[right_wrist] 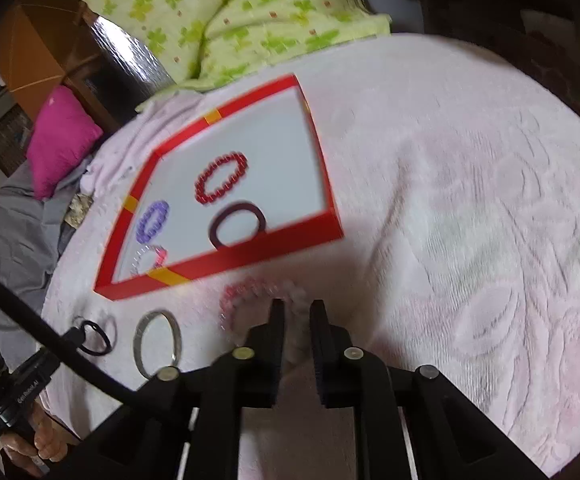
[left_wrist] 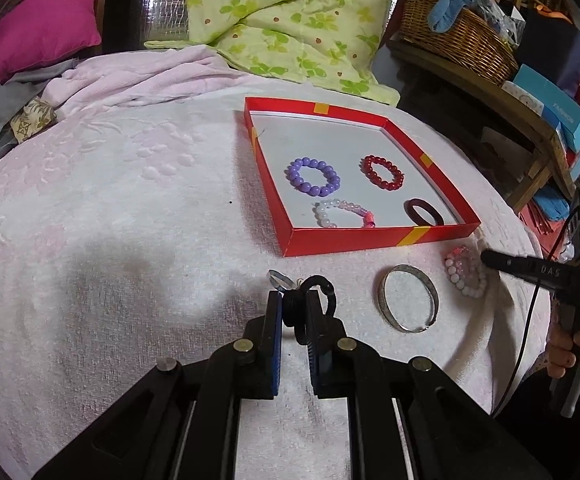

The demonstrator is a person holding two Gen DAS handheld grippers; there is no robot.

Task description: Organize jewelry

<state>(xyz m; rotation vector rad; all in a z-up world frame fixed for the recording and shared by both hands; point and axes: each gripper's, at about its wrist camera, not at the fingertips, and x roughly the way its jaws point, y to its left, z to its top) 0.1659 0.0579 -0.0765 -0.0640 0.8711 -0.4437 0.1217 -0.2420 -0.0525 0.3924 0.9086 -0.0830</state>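
In the left wrist view my left gripper is shut on a black hair tie, held just above the pale pink towel. A red box holds a purple bead bracelet, a red bead bracelet, a white-pink bead bracelet and a dark bangle. In front of the box lie a silver bangle and a pink and white bead bracelet. My right gripper has its jaws close together at that bracelet. Blur hides whether the pads press on the beads.
The towel covers a rounded surface that drops off at the right in the left wrist view. Behind lie a green flowered quilt and a magenta pillow. A wicker basket and stacked boxes stand at the far right.
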